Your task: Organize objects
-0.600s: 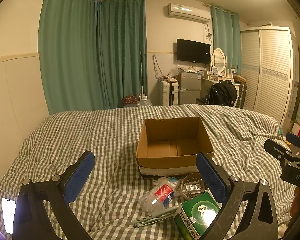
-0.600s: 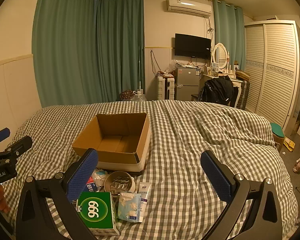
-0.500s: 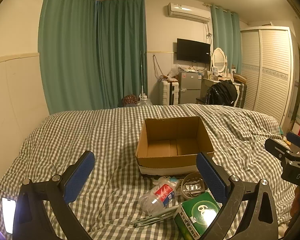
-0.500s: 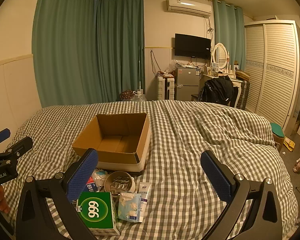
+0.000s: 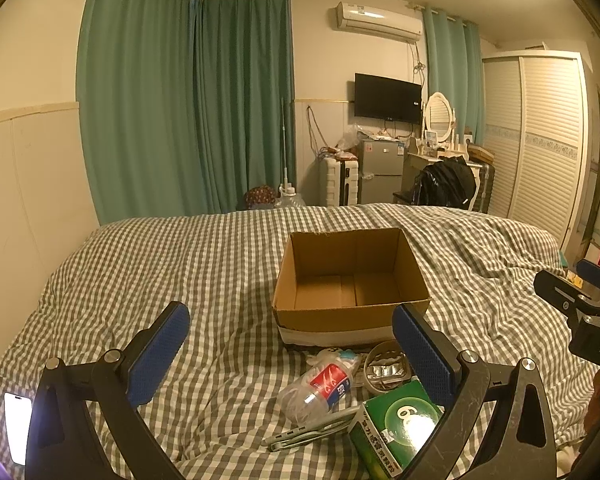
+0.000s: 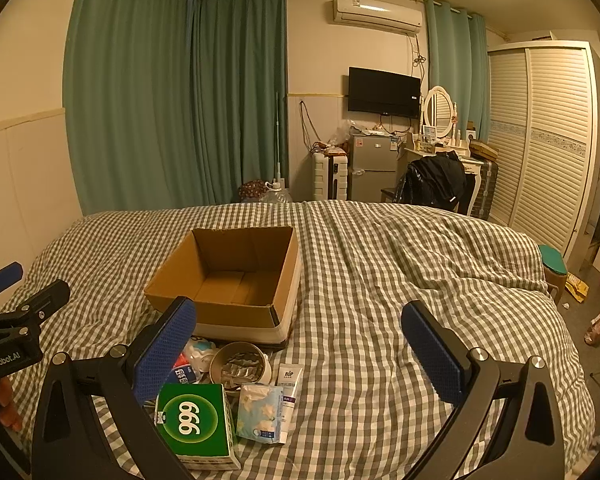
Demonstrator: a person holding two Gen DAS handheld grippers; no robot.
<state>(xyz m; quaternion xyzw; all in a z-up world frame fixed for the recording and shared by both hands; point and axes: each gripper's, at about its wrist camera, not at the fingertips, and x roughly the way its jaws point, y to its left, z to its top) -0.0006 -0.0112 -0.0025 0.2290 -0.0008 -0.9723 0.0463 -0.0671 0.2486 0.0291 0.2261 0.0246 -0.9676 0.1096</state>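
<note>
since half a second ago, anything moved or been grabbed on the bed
Nothing visibly changed. Both grippers, left and right, are open and empty as before, and the cardboard box and the clutter in front of it lie where they were.

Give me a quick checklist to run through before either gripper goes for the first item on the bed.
1. Left gripper open, holding nothing: ok.
2. Right gripper open, holding nothing: ok.
3. Cardboard box upright, open, inside bare: ok.
4. Items reachable in front of the box: green 999 box, plastic bottle, round tin, tissue pack, white tube: ok.
5. Items separated for a clean pinch: not ok, they lie crowded and touching.
6. Whether anything lies hidden under the pile: cannot tell.
</note>
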